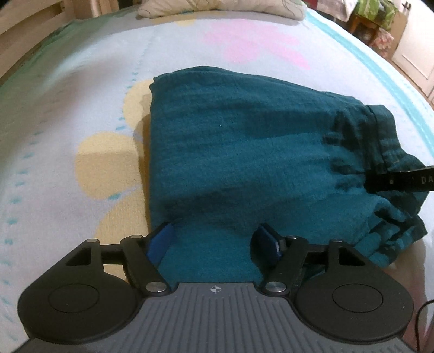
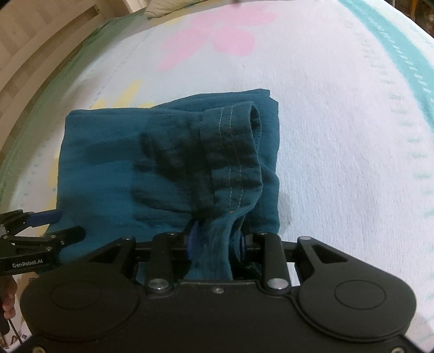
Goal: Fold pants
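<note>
You are holding both grippers angled steeply downward over the pants (image 1: 244,152), which are lying folded into a compact teal bundle on the bed cover (image 1: 81,89).

Left gripper (image 1: 214,241): you are keeping it at the near left corner of the bundle. Its jaws are standing wide apart, and the blue pads (image 1: 160,239) are sitting on either side of a flat span of the fabric. The pads are not pressing on the cloth; the material between them is lying slack. In the right wrist view the same gripper (image 2: 54,224) is entering from the left edge, its two fingers spread above and below the near left edge of the pants.

Right gripper (image 2: 215,241): you are holding it at the near right end of the bundle, where the stitched waistband (image 2: 233,152) is gathered into folds. Its jaws are partly apart, with a bunched ridge of fabric running up between the two blue pads (image 2: 194,236). The pads are lying against this ridge on both sides; whether they are clamping it firmly cannot be told. In the left wrist view only one black finger of this gripper (image 1: 401,180) is showing, reaching in from the right edge over the waistband end.

The two grippers are positioned side by side along the near edge of the pants. A pillow (image 1: 217,8) is lying at the far end of the bed.
</note>
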`<state>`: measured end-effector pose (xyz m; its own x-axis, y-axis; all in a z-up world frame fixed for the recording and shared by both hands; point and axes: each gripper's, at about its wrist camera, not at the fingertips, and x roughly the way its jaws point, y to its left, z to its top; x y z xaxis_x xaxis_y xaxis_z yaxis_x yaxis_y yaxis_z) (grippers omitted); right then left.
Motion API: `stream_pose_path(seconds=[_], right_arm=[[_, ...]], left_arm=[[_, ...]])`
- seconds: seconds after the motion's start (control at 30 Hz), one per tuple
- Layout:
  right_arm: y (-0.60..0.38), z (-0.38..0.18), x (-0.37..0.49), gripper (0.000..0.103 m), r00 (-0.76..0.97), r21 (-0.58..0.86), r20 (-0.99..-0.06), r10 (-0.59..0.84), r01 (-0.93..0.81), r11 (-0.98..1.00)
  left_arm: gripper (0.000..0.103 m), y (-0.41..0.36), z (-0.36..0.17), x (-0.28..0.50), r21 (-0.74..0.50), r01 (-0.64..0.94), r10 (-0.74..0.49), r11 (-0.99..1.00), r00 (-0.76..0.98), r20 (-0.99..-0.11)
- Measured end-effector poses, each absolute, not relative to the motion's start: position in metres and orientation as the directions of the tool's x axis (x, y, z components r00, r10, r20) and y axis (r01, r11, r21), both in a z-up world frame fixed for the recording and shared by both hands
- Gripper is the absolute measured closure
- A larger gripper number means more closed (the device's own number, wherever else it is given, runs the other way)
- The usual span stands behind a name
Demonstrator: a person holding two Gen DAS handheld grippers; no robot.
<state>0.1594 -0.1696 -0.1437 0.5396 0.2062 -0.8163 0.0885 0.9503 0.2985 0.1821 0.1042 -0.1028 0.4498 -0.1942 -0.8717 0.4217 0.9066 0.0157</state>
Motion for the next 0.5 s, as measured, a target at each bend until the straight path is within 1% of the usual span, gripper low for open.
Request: stream_pose_path(seconds=[0.17, 0.5], right_arm=[[-0.167, -0.145, 0.155, 0.064, 0.546, 0.311, -0.811, 0.21, 0.099, 0.945], [-0.171, -0.147, 0.152, 0.058, 0.539, 0.313, -0.818, 0.201, 0.124, 0.942]], left_arm=[[0.033, 0.107, -0.104, 0.172, 0.015, 0.4, -0.195, 0.916, 0.478, -0.856], [0.032, 0.107, -0.107, 0.176, 0.012, 0.391, -0.192, 0.92, 0.478, -0.857]])
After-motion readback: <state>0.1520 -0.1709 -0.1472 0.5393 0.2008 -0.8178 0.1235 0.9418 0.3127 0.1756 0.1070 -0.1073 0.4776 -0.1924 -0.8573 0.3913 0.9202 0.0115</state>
